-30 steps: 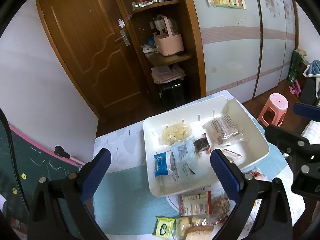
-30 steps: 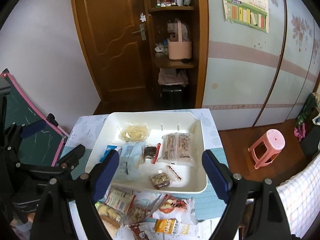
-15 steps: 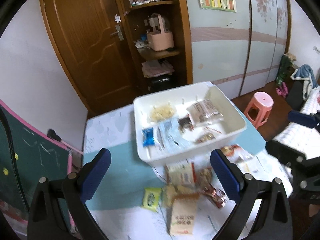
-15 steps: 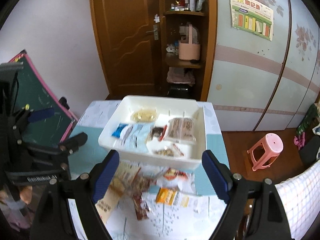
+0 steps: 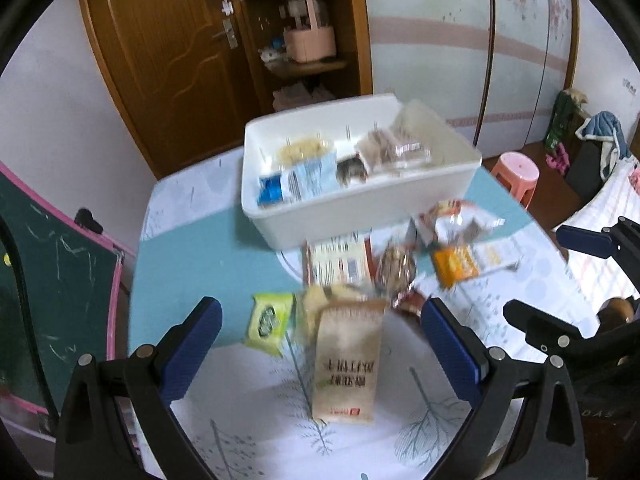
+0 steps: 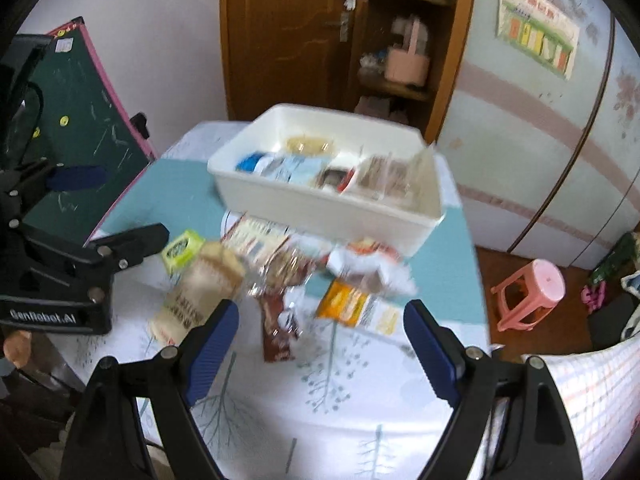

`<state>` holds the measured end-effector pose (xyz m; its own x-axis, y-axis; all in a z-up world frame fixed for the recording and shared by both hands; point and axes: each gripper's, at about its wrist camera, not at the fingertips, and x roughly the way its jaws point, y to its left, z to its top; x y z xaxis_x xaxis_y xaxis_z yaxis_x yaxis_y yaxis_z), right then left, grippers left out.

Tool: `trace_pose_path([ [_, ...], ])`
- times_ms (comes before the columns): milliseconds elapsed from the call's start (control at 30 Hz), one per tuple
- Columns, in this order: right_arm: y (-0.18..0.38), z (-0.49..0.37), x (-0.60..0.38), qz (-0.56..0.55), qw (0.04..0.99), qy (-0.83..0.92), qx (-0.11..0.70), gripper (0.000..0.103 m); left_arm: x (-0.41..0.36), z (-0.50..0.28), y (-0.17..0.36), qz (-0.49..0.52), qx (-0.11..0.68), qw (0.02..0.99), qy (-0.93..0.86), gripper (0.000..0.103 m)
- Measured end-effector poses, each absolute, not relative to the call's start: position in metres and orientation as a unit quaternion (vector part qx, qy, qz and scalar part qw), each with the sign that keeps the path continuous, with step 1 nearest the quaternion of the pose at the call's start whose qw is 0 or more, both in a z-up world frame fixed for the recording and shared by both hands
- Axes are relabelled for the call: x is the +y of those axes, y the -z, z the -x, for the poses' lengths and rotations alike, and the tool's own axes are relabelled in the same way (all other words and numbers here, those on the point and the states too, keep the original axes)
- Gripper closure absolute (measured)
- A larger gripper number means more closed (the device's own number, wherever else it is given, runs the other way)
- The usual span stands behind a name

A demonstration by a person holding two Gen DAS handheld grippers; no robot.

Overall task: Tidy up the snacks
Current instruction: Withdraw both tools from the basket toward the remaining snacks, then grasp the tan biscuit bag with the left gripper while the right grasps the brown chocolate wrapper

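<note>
We have dropped both grippers lower and nearer the bench than a second ago; the loose snacks now sit higher in view, and the bin we hovered over lies beyond them. Our left gripper stands apart and empty, with the beige pack between its fingers on the bench and the green packet just left of it. Our right gripper also stands apart, empty, above the brown bar, the orange packet near. The left tool reads "GenRobot.AI" in the right view; the pack's print is blurred. Farther off, the bin holds several packets.
</note>
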<state>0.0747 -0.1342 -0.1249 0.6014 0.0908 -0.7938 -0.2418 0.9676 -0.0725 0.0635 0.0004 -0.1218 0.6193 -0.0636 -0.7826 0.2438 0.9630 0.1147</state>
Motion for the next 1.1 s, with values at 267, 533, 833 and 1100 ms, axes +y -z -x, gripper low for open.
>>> trace_pose_path([
  [267,0.185,-0.078,-0.133,0.061,0.874,-0.107,0.471,0.019,0.0,-0.071,0.187,-0.087,0.478,0.871,0.071,0.004],
  [533,0.23,-0.093,-0.126,0.074,0.857,-0.106,0.499,0.027,0.004,-0.091,0.238,-0.056,0.539,0.838,0.063,0.004],
  [833,0.249,-0.11,-0.113,0.095,0.857,-0.123,0.491,0.029,0.013,-0.109,0.265,-0.018,0.576,0.815,0.061,0.004],
  [1100,0.251,-0.119,-0.107,0.096,0.865,-0.14,0.472,0.032,0.02,-0.117,0.261,-0.021,0.565,0.823,0.055,0.024],
])
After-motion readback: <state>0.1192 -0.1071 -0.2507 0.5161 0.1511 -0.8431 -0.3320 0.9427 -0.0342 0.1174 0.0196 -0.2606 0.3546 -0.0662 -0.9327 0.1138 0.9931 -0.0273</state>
